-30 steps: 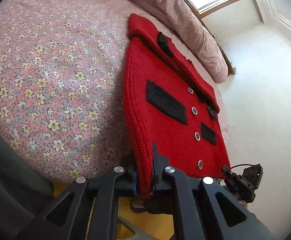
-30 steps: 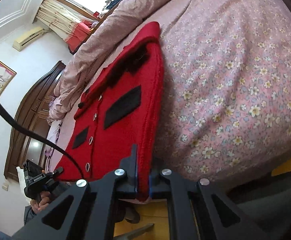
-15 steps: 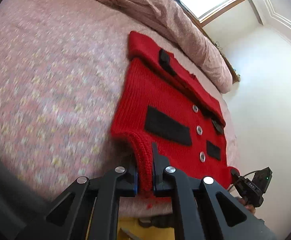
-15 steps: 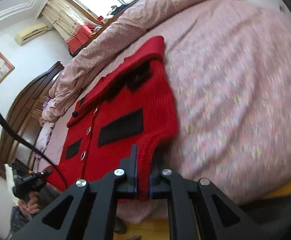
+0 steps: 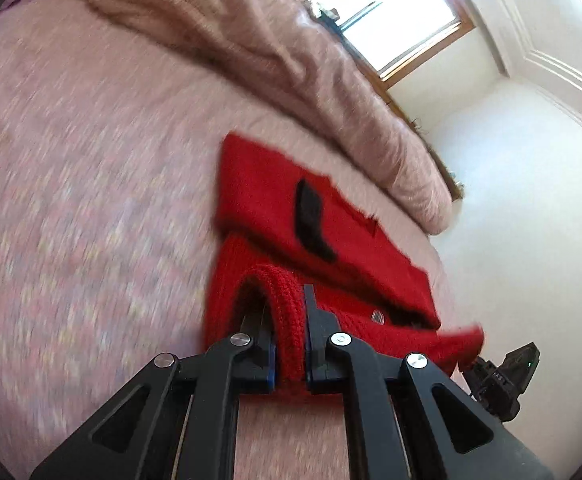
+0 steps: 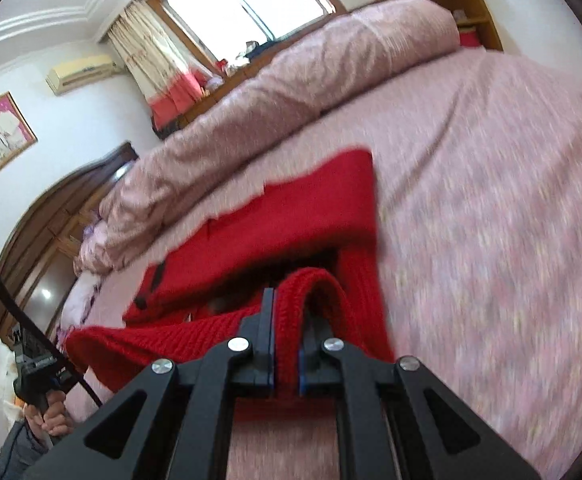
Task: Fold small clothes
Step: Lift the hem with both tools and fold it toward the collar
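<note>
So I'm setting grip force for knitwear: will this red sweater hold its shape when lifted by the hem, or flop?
Likely floppy: the red sweater bends into a soft loop at the left hand-held gripper and again at the right hand-held gripper. Its chunky ribbed knit probably resists slipping. Between the two grips the hem sags, so it probably won't stay flat.

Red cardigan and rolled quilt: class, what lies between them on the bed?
Only bare pink floral bedsheet lies between the red cardigan and the rolled quilt, clearest in the right wrist view.
</note>
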`<state>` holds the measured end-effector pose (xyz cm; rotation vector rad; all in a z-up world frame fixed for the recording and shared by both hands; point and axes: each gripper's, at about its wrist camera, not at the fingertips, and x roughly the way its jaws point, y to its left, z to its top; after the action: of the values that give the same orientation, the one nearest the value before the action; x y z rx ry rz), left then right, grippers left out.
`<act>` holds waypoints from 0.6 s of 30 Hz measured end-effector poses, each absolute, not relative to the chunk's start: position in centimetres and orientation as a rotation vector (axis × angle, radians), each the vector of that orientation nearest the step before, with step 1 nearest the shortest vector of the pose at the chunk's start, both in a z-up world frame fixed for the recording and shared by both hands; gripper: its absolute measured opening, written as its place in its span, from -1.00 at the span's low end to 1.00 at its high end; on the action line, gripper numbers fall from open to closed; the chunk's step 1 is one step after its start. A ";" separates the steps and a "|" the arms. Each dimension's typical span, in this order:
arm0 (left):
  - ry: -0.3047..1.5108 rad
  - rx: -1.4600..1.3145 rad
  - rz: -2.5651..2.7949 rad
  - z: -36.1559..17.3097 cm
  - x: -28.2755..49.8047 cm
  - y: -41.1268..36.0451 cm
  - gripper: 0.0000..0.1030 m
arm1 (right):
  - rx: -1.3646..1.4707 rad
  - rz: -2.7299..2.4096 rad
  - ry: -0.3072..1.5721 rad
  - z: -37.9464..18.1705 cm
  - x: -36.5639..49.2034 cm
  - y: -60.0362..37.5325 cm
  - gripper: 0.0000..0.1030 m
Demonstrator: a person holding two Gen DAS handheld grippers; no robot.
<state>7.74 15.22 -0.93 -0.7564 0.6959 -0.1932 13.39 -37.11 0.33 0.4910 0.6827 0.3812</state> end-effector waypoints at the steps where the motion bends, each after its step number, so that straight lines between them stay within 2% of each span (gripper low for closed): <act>1: 0.681 -0.737 -0.193 -0.5 8.6 15.2 -0.95 | 0.498 0.383 0.663 0.7 14.2 -37.3 -0.86; 8: 0.631 -0.738 -0.223 0.1 16.1 15.4 -0.95 | 0.580 0.403 0.555 2.2 19.8 -37.9 -0.86; 18: 0.593 -0.737 -0.276 1.7 21.6 16.4 -0.95 | 0.483 0.452 0.442 4.8 25.4 -35.5 -0.86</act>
<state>21.57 16.40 1.71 -0.7366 0.5928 -0.2762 25.40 -35.55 4.85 0.4831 0.4423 0.4524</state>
